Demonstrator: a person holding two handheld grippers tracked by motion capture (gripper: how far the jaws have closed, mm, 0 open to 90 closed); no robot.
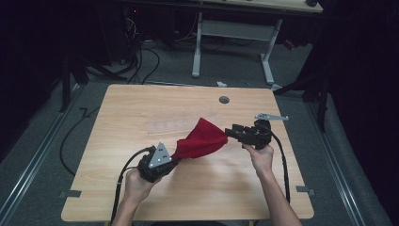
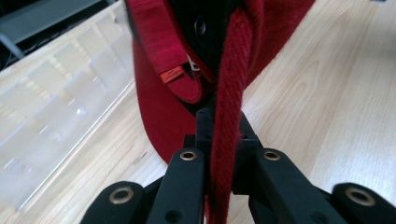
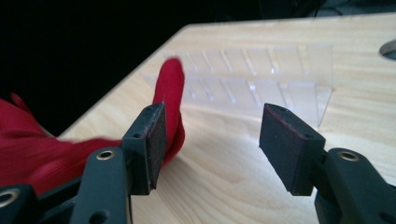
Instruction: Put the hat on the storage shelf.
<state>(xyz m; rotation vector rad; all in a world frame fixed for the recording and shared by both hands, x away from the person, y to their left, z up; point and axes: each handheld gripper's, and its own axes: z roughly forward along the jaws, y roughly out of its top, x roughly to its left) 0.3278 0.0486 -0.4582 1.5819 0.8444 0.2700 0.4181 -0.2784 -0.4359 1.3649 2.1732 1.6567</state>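
I see my two black grippers, the left gripper [image 1: 175, 157] and the right gripper [image 1: 229, 131], each with a grey three-cornered plate, brass-ringed screw holes and a black cable.

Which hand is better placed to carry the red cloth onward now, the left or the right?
Left. The left tongs are shut on the red cloth, pinching its woven strap. The right tongs stand open beside it, gripping nothing.

Red cloth cap [image 2: 163, 107]: top cut off by the upper edge of my left tool view; strap end hidden between the closed jaws of my left tool [image 2: 219, 154]. In my right tool view, the cap blurred, cut off at left. Clear plastic rack [image 3: 261, 79]: compartments too faint to count. Counter [image 1: 141, 197]: near edge cut off, bottom of the high view.
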